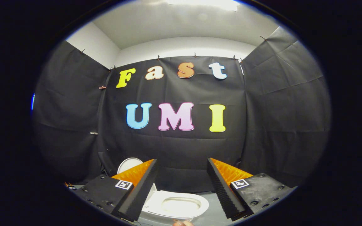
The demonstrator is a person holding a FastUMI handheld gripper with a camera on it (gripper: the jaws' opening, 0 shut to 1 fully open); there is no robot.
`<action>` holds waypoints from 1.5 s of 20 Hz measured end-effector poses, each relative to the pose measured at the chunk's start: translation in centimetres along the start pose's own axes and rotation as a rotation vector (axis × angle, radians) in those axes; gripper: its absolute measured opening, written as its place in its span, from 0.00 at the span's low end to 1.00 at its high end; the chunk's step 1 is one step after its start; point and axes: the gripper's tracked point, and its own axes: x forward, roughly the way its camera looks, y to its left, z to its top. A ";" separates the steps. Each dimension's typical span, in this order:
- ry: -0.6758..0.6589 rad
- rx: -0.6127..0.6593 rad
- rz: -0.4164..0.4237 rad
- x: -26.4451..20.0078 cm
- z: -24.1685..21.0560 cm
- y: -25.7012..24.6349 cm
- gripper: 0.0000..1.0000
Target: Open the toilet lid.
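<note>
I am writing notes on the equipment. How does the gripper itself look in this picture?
The gripper has two wedge-shaped fingers with ribbed inner faces that narrow toward the tips. Each finger sits on a black block fixed with round screws, and each block carries a small square black-and-white marker tag. No cable is visible.

Spread claw [181,161] markers [123,184] (coded squares) carry nothing legible.

Pretty dim booth overall. The only real light is a ceiling lamp [204,3] up at 12 o'clock, blown out to pure white glare. The black cloth soaks up most of it; creases catch a faint sheen. Heavy fisheye bending toward 3 and 9 o'clock, centre reasonably sharp, slight blue fringing at the rim.
</note>
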 end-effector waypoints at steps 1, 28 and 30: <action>-0.006 0.009 0.001 -0.3 0.0 -0.4 0.98; -0.055 0.025 0.040 -3.2 2.1 -2.6 0.97; -0.055 0.024 0.038 -3.3 2.1 -2.6 0.97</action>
